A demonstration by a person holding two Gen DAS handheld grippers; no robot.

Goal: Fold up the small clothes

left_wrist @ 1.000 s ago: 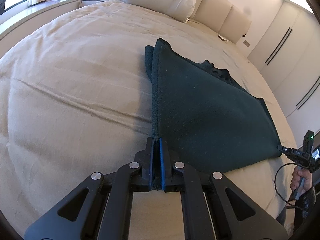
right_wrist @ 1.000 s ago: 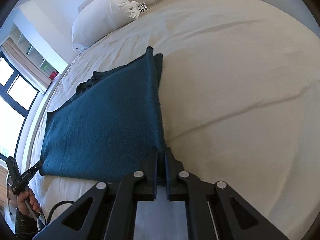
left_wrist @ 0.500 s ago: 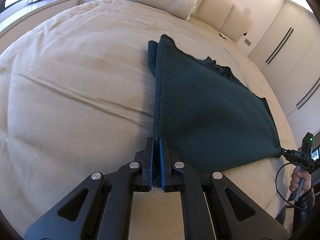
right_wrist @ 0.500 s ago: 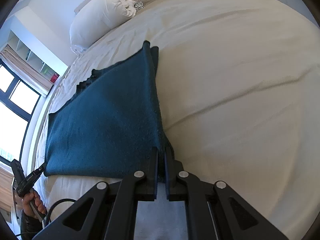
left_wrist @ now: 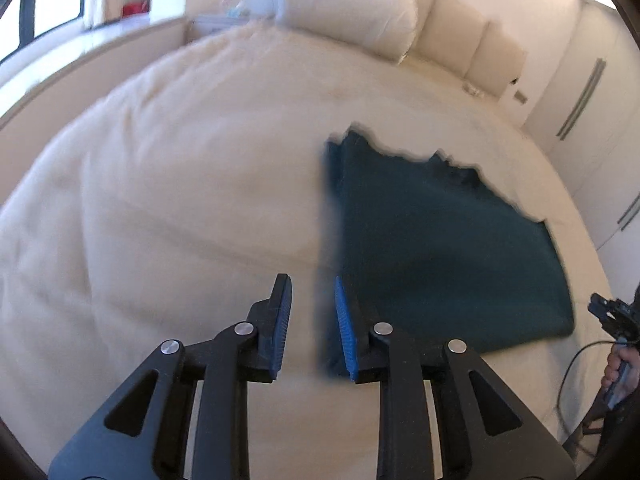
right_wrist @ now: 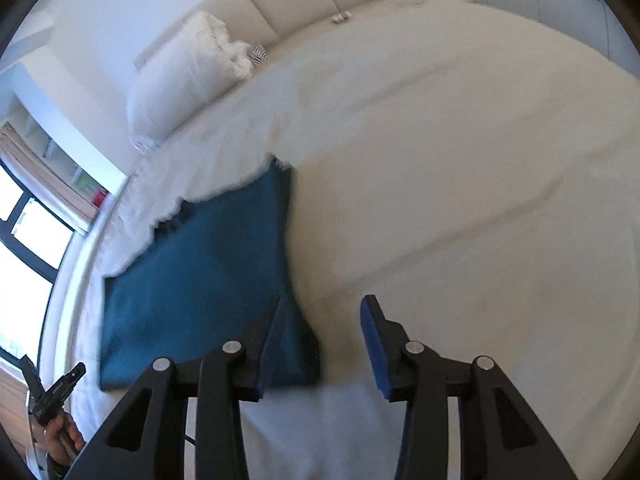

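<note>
Bed [left_wrist: 168,184]: cream cover fills both views.
Pillow [left_wrist: 352,12]: top centre of the left view, at the headboard.
Cloth [left_wrist: 432,248]: dark teal, folded, flat on the bed, centre-right in the left view.
Left gripper [left_wrist: 310,320]: fingers apart, at the cloth's near corner.
Right gripper [right_wrist: 322,344]: fingers apart, holding nothing.

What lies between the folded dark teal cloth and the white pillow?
Only bare cream bedspread separates the folded dark teal knit cloth from the white pillow; the left wrist view shows it.
</note>
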